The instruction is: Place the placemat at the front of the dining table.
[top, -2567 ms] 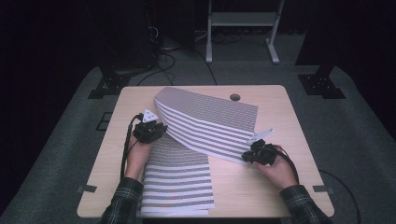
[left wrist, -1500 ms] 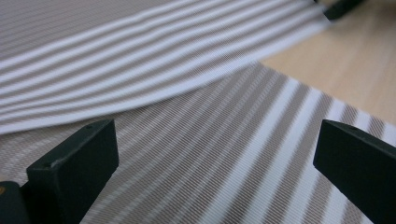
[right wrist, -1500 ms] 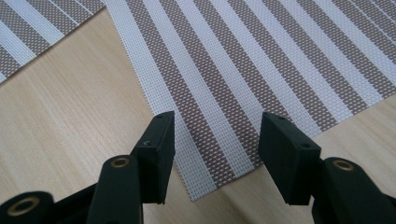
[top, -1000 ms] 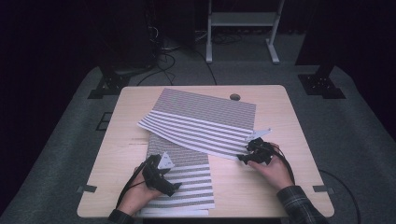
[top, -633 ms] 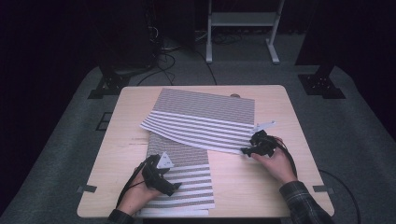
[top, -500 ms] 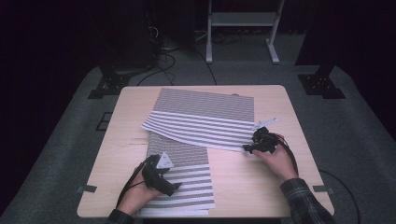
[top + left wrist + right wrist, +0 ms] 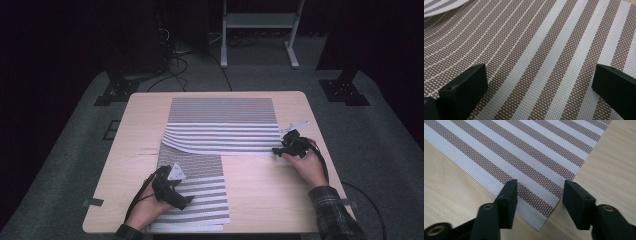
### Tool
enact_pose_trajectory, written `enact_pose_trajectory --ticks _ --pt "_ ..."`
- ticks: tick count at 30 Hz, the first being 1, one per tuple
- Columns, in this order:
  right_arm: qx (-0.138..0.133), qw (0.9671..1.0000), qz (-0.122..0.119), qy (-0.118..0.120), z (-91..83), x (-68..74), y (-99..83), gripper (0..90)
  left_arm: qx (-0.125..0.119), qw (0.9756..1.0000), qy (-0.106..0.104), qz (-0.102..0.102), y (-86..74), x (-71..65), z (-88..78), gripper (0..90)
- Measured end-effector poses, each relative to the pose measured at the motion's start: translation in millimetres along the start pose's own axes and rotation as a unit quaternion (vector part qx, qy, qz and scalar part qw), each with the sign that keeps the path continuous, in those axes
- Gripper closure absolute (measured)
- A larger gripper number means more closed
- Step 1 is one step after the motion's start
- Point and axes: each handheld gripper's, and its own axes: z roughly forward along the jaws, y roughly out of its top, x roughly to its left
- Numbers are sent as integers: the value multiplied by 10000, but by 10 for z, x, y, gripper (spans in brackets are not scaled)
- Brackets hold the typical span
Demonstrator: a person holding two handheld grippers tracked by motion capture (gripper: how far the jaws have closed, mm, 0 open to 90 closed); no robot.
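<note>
Hand-held grippers: 2; left hand-held gripper (image 7: 175, 192) spread over near mat (image 7: 192, 192); right hand-held gripper (image 7: 284, 147) spread, just been closing, astride far mat's (image 7: 222, 125) corner.
Mats: 2 striped.
Far mat axis: parallel to desk's (image 7: 270, 192) far edge.

- The far mat (image 7: 222, 125) lies across the far half of the desk (image 7: 130, 130).
- The near mat (image 7: 200, 175) lies left of centre at the near edge, its far end under the far mat.
- The left gripper (image 7: 170, 187) rests on the near mat.
- The right gripper (image 7: 290, 145) sits at the far mat's near right corner.

Pale wood table (image 7: 260, 200); grey carpet (image 7: 65, 165) w/ cables (image 7: 175, 55); white metal stand (image 7: 260, 30) at back.
</note>
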Motion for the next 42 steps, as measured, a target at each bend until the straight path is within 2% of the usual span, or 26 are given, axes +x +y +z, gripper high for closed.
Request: enact_pose_trajectory --ticks 1,3,5,7,8,9,11,13,14,15,16,17,18,19,22,26,30,31,32,34,40,42 --pt "-6 10000 -55 -51 -13 14 2 503 -116 9999 -2 -69 18 25 -31 20" --pt "-85 9999 -53 15 -43 36 13 536 -343 9991 12 -235 66 108 -118 72" --pt "-163 9998 -76 41 -72 59 32 581 -580 9976 136 -360 122 208 -211 158" --pt "-201 9997 -82 72 -87 75 50 626 -735 9962 249 -400 179 331 -300 261" --pt "-240 9996 -39 163 -92 85 68 673 -791 9956 268 -428 199 382 -328 410" --pt "-240 9996 -39 163 -92 85 68 673 -854 9948 297 -478 221 453 -363 410" --pt "-283 9994 8 223 -98 85 85 744 -853 9941 404 -539 268 600 -390 536" --pt "-316 9991 81 276 -99 83 97 780 -729 9942 594 -517 312 738 -380 640" --pt "-306 9990 103 294 -86 77 101 806 -681 9932 721 -606 344 866 -340 729" --pt "-306 9990 103 294 -86 77 101 806 -681 9932 721 -606 344 866 -340 763" --pt "-287 9991 127 294 -79 76 101 810 -654 9927 734 -704 354 944 -306 763" --pt "-243 9992 142 292 -49 63 97 822 -590 9923 756 -786 363 1007 -274 838" --pt "-233 9992 134 284 -40 55 95 821 -567 9914 799 -868 383 1117 -223 852" --pt "-233 9992 134 284 -40 55 95 821 -567 9914 799 -868 383 1117 -223 865" --pt "-187 9991 231 293 1 29 86 822 -519 9900 885 -964 459 1324 -127 867" --pt "-139 9992 253 267 34 -6 93 821 -411 9890 1002 -1011 540 1524 12 883" --pt "-168 9992 249 261 40 -29 127 827 -180 9880 1110 -1054 544 1678 153 900" --pt "-168 9992 249 261 40 -29 127 827 -160 9876 1114 -1091 534 1704 180 900" --pt "-137 9992 245 274 49 -28 128 833 -28 9872 1078 -1176 510 1779 248 900" --pt "-123 9993 212 272 57 -32 126 837 15 9870 1054 -1211 501 1808 281 900" --pt "-6 9991 243 341 82 -36 114 887 267 9845 1054 -1379 447 1937 429 900" --pt "0 9992 220 341 83 -36 118 889 241 9839 1023 -1447 428 1959 445 900"
